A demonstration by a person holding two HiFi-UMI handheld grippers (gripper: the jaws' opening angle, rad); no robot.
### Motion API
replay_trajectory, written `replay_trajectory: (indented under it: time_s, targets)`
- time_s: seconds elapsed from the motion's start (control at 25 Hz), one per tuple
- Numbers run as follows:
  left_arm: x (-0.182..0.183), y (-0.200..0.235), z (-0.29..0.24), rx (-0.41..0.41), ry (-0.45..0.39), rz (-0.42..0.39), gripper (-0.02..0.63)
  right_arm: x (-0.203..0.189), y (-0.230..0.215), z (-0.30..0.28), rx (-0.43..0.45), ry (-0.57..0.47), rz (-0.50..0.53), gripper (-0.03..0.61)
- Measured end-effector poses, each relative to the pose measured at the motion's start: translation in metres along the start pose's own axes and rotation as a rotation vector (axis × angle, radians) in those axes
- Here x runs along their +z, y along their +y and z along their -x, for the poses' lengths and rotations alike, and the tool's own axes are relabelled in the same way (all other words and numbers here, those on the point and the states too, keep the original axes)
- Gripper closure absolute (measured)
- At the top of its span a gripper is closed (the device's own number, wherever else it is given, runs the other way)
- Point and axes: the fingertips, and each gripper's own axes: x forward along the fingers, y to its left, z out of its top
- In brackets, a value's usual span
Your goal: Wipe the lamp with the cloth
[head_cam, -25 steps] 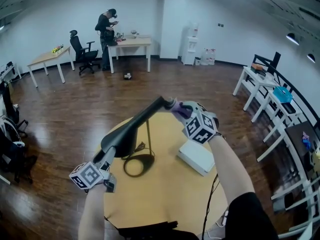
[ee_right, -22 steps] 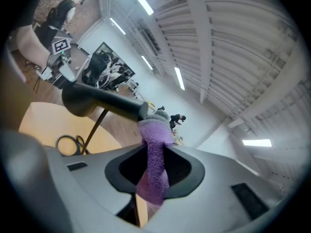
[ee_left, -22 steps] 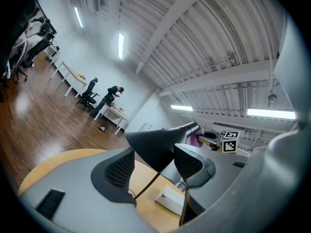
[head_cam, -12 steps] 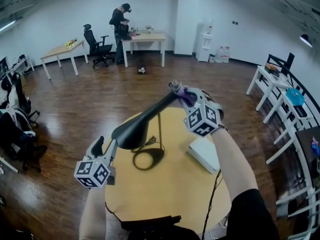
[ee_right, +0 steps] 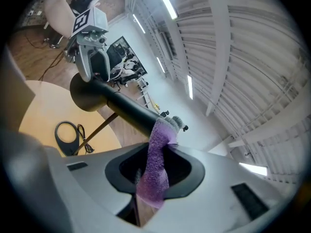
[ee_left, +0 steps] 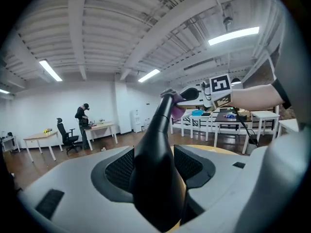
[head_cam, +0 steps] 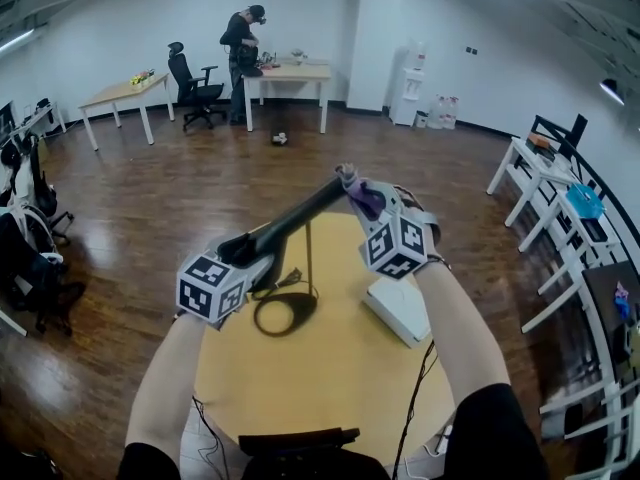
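Note:
A black desk lamp [head_cam: 300,213] stands on the round table [head_cam: 320,398], its ring base [head_cam: 283,313] flat and its long head slanting up to the right. My left gripper [head_cam: 250,253] is at the lamp's wide lower end. In the left gripper view that head [ee_left: 158,164] fills the gap and touches both pads; the jaws have just been opening and stand wide. My right gripper [head_cam: 372,203] is shut on a purple cloth [ee_right: 158,169]. The cloth is draped against the lamp's upper end [ee_right: 126,109].
A white box [head_cam: 400,310] lies on the table to the right of the lamp base, with a cable beside the base. White tables [head_cam: 545,173] stand at the right. Far back, a person [head_cam: 245,33] stands at a desk with chairs.
My left gripper has risen and gone right from beside the lamp's lower end to close round it, rolling as it went. The right gripper and cloth stay at the upper end.

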Motion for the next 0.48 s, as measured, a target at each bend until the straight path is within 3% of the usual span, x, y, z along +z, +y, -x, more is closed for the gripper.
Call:
replay_trajectory:
  time_s: [0.2,0.48]
  targets:
    - [-0.006,0.002,-0.001,0.021,-0.015,0.006,0.376,-0.009,0.015,0.005,0.055,0.005,0.101,0.491]
    - [-0.003,-0.002,-0.003,0.015,-0.013,-0.016,0.379,-0.038,0.058,0.01,0.227,0.017,0.189,0.489]
